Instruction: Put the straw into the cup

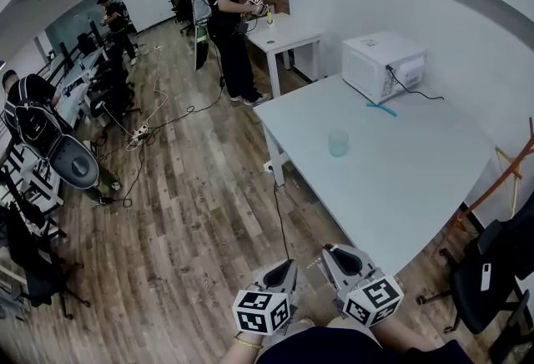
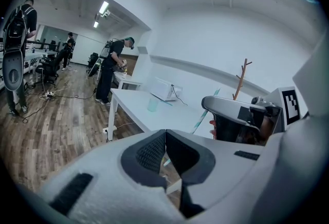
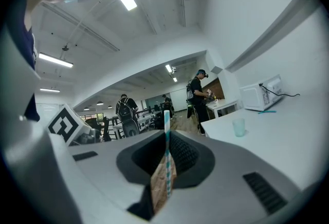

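Note:
A pale green translucent cup [image 1: 337,143] stands on the white table [image 1: 392,179], in from its left edge. My right gripper [image 1: 330,251] is low in the head view, short of the table's near corner. It is shut on a teal-and-white striped straw [image 3: 166,138] that stands upright between its pads. In the right gripper view the cup [image 3: 238,127] is far ahead to the right. My left gripper [image 1: 289,265] is close beside the right one, and its jaws [image 2: 165,133] meet with nothing between them. The left gripper view shows the straw [image 2: 204,113] sticking up from the right gripper [image 2: 241,115].
A white microwave [image 1: 383,64] sits at the table's far end with a thin teal object [image 1: 381,108] lying before it. A dark chair [image 1: 492,279] stands at the right. A person [image 1: 227,12] works at another white table behind. Cables run across the wooden floor [image 1: 167,187].

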### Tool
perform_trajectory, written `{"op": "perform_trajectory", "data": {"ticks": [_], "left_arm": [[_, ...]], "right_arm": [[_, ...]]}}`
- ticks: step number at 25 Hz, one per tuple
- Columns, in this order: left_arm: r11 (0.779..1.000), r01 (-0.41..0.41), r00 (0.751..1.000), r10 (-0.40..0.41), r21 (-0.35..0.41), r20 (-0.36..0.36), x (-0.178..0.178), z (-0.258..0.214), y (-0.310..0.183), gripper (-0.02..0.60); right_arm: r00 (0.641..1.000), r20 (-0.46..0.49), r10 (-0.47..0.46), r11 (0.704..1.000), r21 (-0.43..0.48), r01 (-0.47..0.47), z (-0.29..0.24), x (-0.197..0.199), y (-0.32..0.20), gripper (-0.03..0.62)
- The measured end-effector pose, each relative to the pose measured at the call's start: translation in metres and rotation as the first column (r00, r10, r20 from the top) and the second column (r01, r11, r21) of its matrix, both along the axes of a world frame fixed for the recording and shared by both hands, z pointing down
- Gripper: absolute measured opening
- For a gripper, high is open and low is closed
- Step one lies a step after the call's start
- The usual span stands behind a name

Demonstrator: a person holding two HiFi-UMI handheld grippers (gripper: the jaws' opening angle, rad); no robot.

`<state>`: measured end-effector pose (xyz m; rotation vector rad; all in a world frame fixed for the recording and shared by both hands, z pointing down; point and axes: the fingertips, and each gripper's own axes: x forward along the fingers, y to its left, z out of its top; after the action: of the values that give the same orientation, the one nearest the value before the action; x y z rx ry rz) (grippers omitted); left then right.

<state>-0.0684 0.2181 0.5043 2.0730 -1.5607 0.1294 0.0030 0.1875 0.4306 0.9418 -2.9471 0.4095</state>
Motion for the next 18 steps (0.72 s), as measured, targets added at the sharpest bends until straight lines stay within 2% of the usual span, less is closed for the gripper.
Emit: {"op": "perform_trajectory", "data": {"ticks": [9,18], "left_arm": [[1.000,-0.005,1.000,0.005,-0.011,0.006,-0.011,0.002,-0.023,0.020],[1.000,0.002,1.000,-0.002,-0.009,0.010,-0.024,0.000,-0.076,0.020]], "right_arm": [[0.999,0.006,0.046,0.999,0.010,-0.046,-0.005,-0.001,-0.029,0.043],[0.998,0.018,0.057,0.998,0.035,-0.058,-0.017,-0.008,-0.089,0.043]]}}
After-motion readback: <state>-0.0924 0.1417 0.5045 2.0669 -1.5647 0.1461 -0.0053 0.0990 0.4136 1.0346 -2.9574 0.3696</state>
